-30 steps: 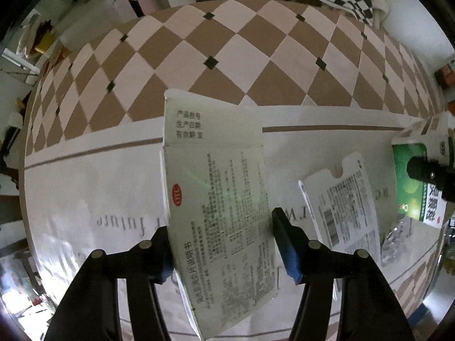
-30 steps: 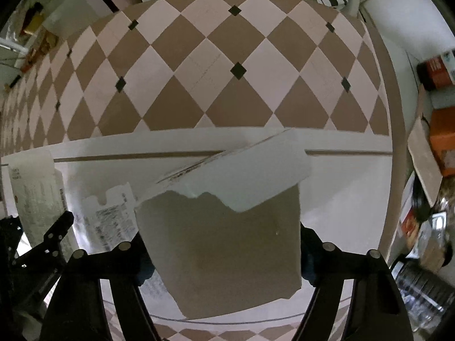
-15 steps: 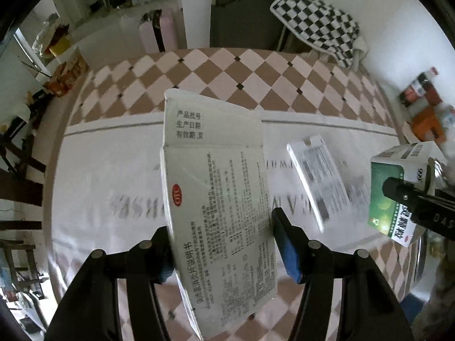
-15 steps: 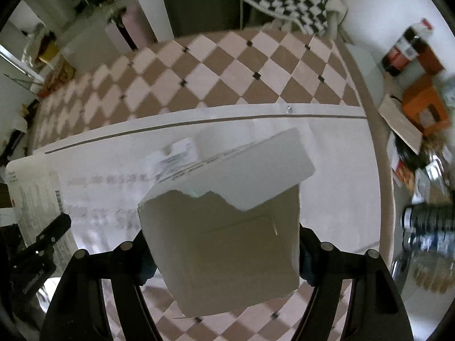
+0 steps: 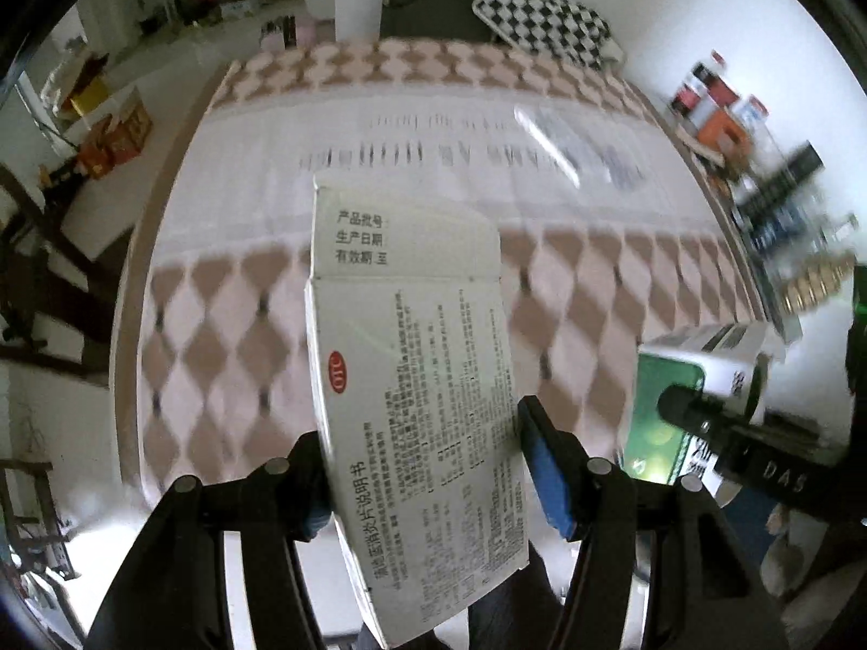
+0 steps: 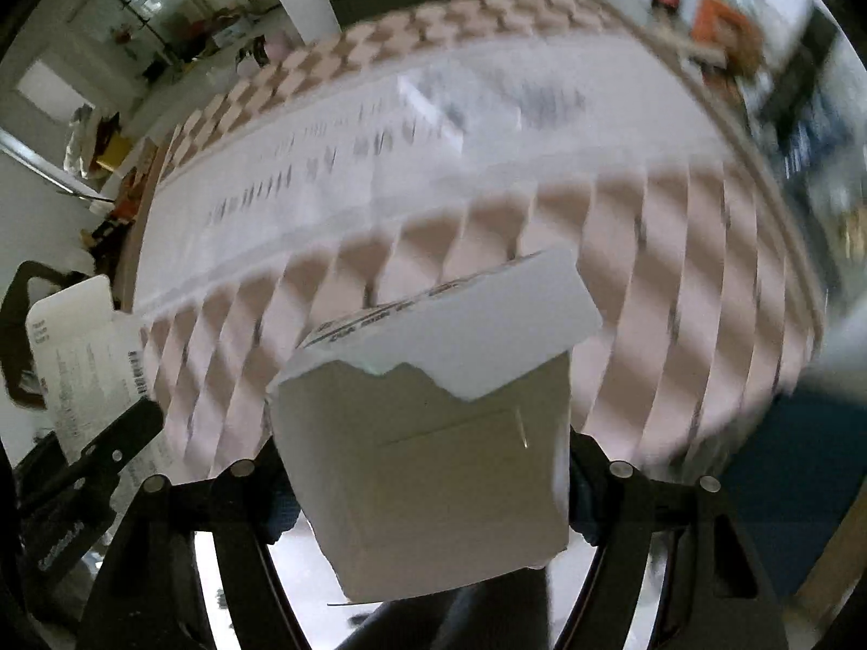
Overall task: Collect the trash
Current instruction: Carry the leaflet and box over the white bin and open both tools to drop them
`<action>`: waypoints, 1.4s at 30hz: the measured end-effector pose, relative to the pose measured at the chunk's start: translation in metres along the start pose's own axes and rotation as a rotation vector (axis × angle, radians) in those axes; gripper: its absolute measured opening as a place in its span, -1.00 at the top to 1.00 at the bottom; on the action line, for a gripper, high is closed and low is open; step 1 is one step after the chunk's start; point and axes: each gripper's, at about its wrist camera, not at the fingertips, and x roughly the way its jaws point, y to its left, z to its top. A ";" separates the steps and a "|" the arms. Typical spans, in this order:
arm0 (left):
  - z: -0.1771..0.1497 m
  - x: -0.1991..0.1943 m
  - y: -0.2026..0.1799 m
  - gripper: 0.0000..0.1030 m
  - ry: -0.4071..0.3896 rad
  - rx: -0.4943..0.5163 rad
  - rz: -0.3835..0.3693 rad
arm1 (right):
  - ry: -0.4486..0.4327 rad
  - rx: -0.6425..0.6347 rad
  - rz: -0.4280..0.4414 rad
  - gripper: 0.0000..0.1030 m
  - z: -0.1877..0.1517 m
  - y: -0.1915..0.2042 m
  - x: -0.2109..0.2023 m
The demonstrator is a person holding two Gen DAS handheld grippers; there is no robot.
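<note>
My left gripper (image 5: 428,474) is shut on a flattened white medicine box (image 5: 412,368) printed with small text and a red oval mark, held upright above the near part of the table. In the right wrist view, my right gripper (image 6: 428,487) is shut on a torn white-and-grey carton (image 6: 428,466). That same carton shows its green face (image 5: 661,411) at the right of the left wrist view. One flat printed package (image 5: 547,146) lies on the white band of the tablecloth, far from both grippers; it also appears as a blurred package (image 6: 433,108) in the right wrist view.
A table (image 5: 206,357) with a brown-and-pink checked cloth fills both views. A chair with a black-and-white checked cushion (image 5: 542,27) stands behind it. Bottles and boxes (image 5: 715,103) crowd the right side. Cardboard boxes (image 5: 108,124) sit on the floor at the left.
Both grippers have drawn back and up from the table with their boxes still held. The table now looks smaller and farther, and the flat package has receded towards its far side.
</note>
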 end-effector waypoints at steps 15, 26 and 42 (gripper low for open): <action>-0.168 0.181 0.058 -0.13 0.372 -0.199 -0.074 | 0.331 0.148 0.021 -0.49 -0.241 -0.037 0.166; -0.233 0.414 0.110 -0.69 0.529 -0.322 -0.115 | 0.425 0.207 0.047 -0.51 -0.278 -0.078 0.396; -0.275 0.362 0.139 -0.90 0.402 -0.262 0.166 | 0.452 0.011 0.086 -0.97 -0.298 -0.049 0.454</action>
